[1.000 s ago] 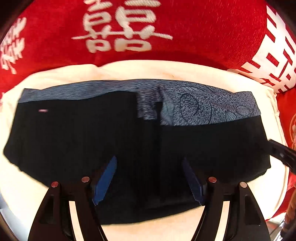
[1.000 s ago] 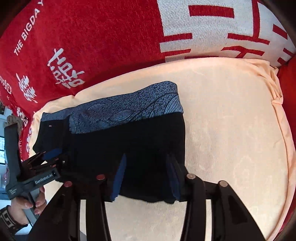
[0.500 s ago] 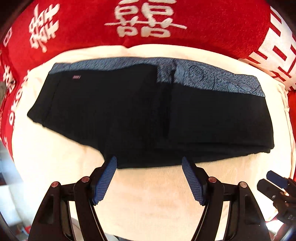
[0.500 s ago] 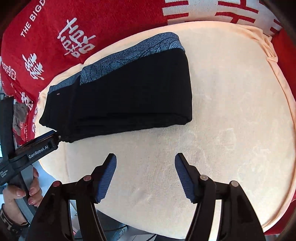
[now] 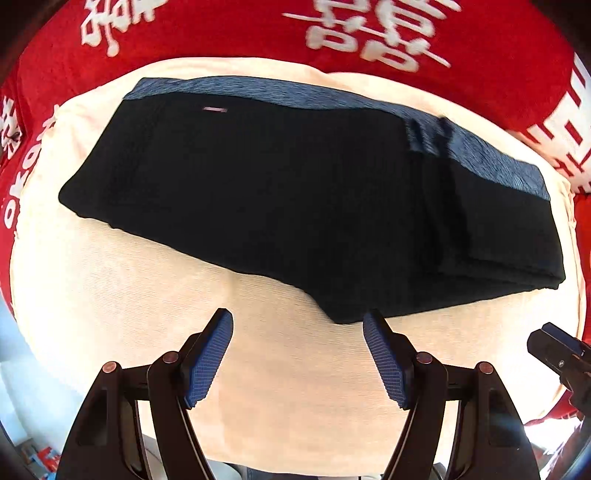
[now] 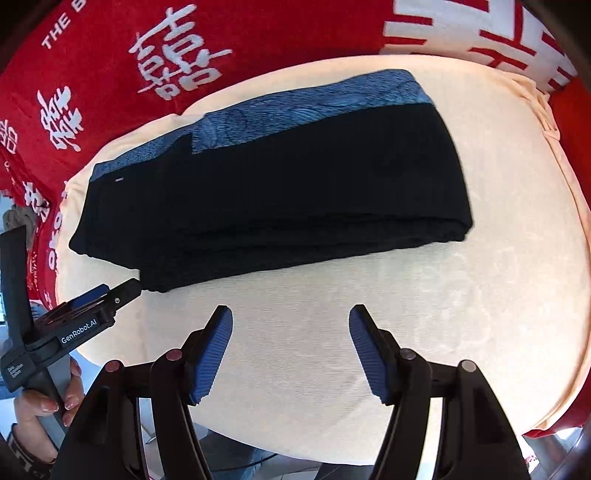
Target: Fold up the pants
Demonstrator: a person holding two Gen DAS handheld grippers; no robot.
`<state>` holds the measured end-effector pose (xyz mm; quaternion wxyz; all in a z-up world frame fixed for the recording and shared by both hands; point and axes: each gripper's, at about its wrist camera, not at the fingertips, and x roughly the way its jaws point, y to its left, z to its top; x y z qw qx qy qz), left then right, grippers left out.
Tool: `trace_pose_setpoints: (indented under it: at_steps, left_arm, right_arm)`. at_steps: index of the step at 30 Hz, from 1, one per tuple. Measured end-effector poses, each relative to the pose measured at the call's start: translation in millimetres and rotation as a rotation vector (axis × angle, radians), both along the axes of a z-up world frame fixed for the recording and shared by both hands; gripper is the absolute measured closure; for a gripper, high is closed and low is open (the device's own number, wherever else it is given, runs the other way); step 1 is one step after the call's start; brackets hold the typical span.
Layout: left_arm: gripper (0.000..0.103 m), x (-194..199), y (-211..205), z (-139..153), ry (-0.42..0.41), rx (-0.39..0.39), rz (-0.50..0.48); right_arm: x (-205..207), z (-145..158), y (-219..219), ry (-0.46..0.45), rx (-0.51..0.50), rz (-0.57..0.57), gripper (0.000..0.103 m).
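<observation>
Through the left wrist camera I see my left gripper [image 5: 297,352] with its blue-padded fingers [image 5: 208,360] spread wide and holding nothing, poised over bare cream fabric just short of the near edge of the black pants with a blue patterned waistband [image 5: 295,192]. The pants lie folded into a flat, layered rectangle on the cream cloth-covered round cushion [image 5: 110,295], waistband on the far side, a small pale label near the far left corner. Behind the cushion hangs a red fabric backdrop with white Chinese characters [image 5: 258,33]. At the right edge the tip of my right gripper [image 5: 557,350] pokes in, apart from the pants. Through the right wrist camera that right gripper [image 6: 291,350] shows its fingers [image 6: 369,354] equally wide apart and empty, above the cushion [image 6: 480,295] and clear of the pants [image 6: 277,206], which sit toward the far left of the cushion. The left gripper [image 6: 122,291] appears at the left, its tip just beside the pants' near-left corner, gripped by a hand with painted nails [image 6: 48,402].
</observation>
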<state>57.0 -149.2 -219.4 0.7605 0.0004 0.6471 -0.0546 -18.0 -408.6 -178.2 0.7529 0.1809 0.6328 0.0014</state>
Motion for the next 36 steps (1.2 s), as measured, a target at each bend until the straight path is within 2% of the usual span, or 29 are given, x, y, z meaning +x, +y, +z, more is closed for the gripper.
trace_pose_setpoints:
  at_steps: [4, 11, 14, 18, 23, 26, 29, 36]
  left_arm:
    - [0.029, 10, 41, -1, -0.009, -0.008, 0.024]
    - [0.029, 29, 102, -10, -0.006, -0.049, 0.109]
    - [0.029, 36, 124, -16, -0.009, -0.086, 0.152]
    - [0.029, 46, 146, -32, 0.015, -0.115, 0.204]
    - [0.029, 48, 167, -32, -0.018, -0.166, 0.237]
    - [0.029, 53, 181, -34, -0.033, -0.204, 0.269]
    - [0.029, 61, 194, -39, -0.062, -0.305, 0.309]
    - [0.029, 61, 219, -59, -0.089, -0.614, 0.444]
  right_arm:
    - [23, 2, 53, -0.003, -0.007, 0.048, 0.029]
    - [61, -3, 128, 0.002, -0.029, 0.164, 0.029]
    - [73, -12, 138, 0.018, -0.065, 0.189, 0.029]
    - [82, -31, 134, 0.06, -0.081, 0.164, 0.029]
    - [77, -38, 148, 0.047, -0.135, 0.221, 0.017]
    - [74, -41, 154, 0.058, -0.152, 0.24, 0.015]
    - [74, -42, 152, 0.057, -0.137, 0.236, 0.015]
    - [73, -40, 144, 0.055, -0.107, 0.235, 0.015]
